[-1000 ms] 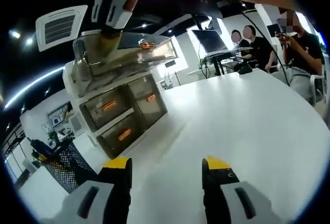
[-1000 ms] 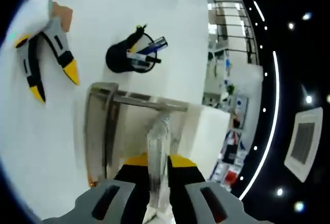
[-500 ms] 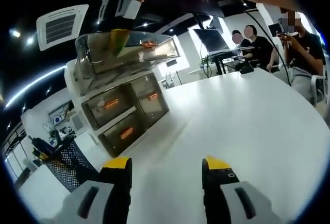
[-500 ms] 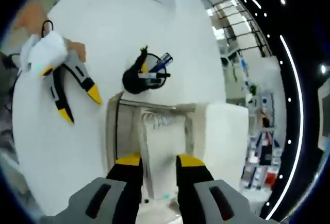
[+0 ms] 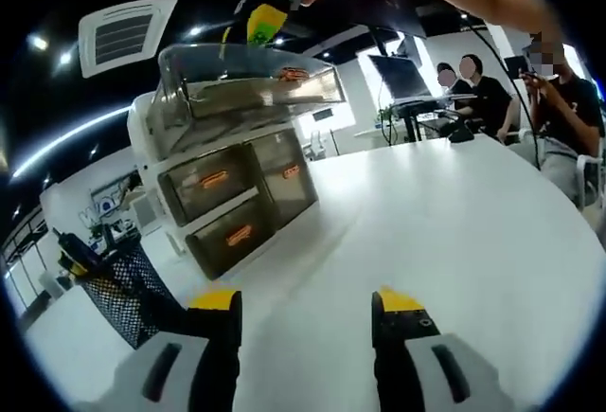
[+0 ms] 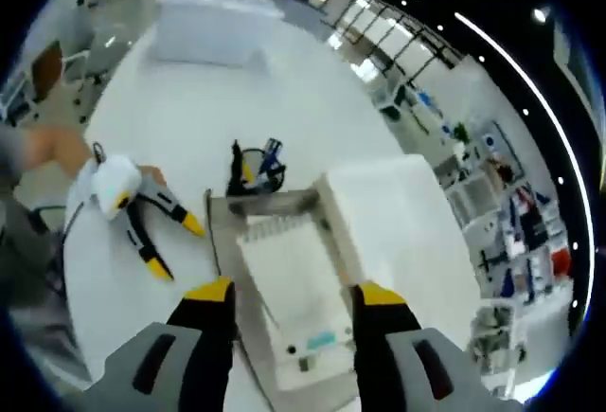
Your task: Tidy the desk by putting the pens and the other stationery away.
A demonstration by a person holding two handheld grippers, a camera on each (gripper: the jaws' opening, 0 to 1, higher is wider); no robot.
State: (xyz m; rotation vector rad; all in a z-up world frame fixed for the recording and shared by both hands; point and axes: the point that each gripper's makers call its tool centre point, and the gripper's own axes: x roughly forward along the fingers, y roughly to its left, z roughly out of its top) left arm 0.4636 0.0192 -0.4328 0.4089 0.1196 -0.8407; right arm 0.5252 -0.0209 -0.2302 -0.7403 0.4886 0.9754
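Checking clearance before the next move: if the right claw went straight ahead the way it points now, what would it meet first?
Probably the open top drawer of the white organizer, which lies directly between its open jaws; depth is unclear.

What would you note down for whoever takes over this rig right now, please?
Left gripper: open, empty, low over the white desk.
Right gripper: open, empty, above the pulled-out top drawer of the white drawer unit.
Pens stand in the black mesh pen holder beside the unit.
Done: top drawer is open.
Left: stow the stationery, close the drawer.
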